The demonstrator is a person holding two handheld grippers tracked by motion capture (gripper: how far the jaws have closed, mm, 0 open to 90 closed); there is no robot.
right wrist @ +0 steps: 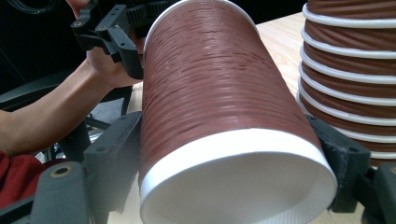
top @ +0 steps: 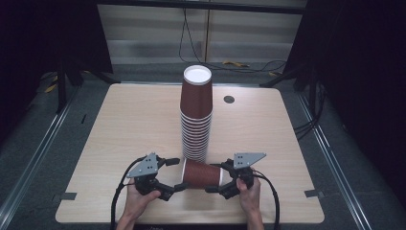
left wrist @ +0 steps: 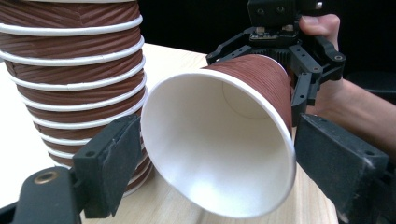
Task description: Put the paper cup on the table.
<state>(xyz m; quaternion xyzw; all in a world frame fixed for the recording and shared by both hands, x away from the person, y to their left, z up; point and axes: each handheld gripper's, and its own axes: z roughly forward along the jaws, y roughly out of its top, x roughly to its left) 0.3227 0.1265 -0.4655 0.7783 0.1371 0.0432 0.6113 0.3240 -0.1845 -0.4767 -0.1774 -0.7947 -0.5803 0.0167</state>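
Brown ribbed paper with a white rolled rim: a single cup (top: 201, 173) lies on its side, held between the two tools just in front of the tall stack of cups (top: 196, 120) on the wooden desk (top: 119, 124). The right tool (top: 214, 181) is clenched on the cup's narrow base end. The left tool (top: 178, 173) has its jaws beside the wide open mouth, seemingly pinching the rim. The cup is in hand but not yet on the stack, so turning it mouth-down and setting it over the top cup appears to remain. The cup looks undented, its inside clean white.
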